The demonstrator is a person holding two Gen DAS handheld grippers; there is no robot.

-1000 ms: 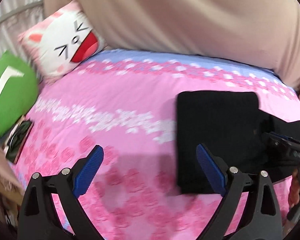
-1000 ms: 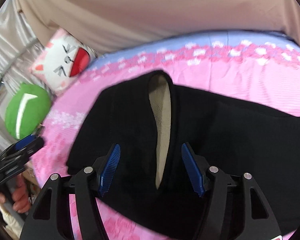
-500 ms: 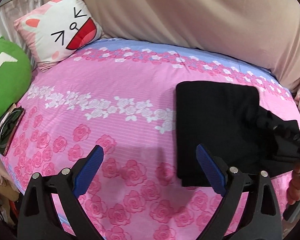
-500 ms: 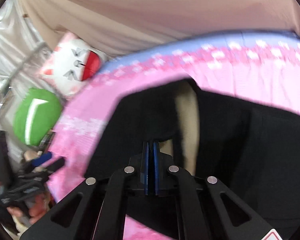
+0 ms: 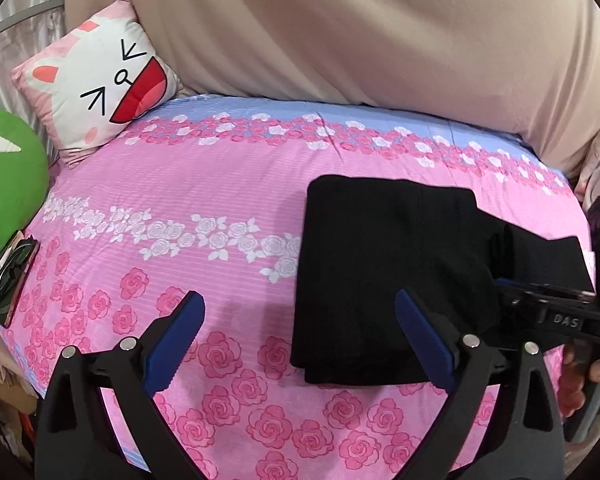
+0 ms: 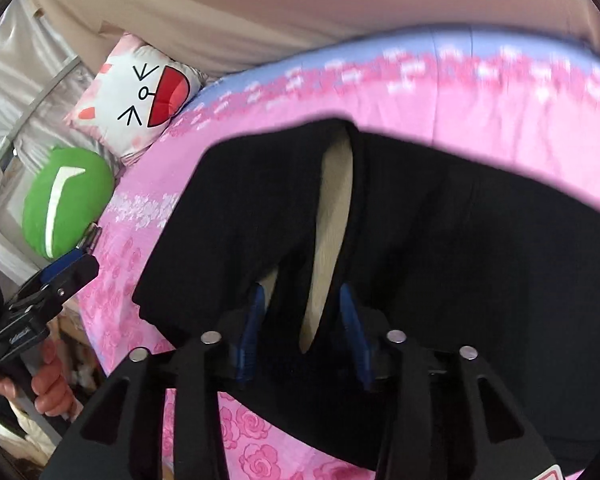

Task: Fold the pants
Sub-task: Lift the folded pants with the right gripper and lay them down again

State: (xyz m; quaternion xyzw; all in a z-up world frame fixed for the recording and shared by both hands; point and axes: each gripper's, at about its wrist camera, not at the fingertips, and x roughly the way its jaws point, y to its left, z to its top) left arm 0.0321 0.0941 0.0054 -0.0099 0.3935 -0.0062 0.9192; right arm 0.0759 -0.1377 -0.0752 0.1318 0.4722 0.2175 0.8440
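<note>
The black pants lie folded on the pink rose bedsheet, right of centre in the left wrist view. My left gripper is open and empty, hovering above the sheet just left of the pants' near edge. In the right wrist view the pants fill the middle, with a beige lining showing in a gap. My right gripper has its jaws partly apart around a fold of black cloth at the near edge. The right gripper also shows in the left wrist view.
A cat-face cushion and a green plush sit at the bed's far left. Sunglasses in a case lie at the left edge. A beige curtain hangs behind the bed.
My right gripper shut on the pants' edge half a second ago and its jaws now stand partly apart again. The left gripper stayed open and hardly moved.
</note>
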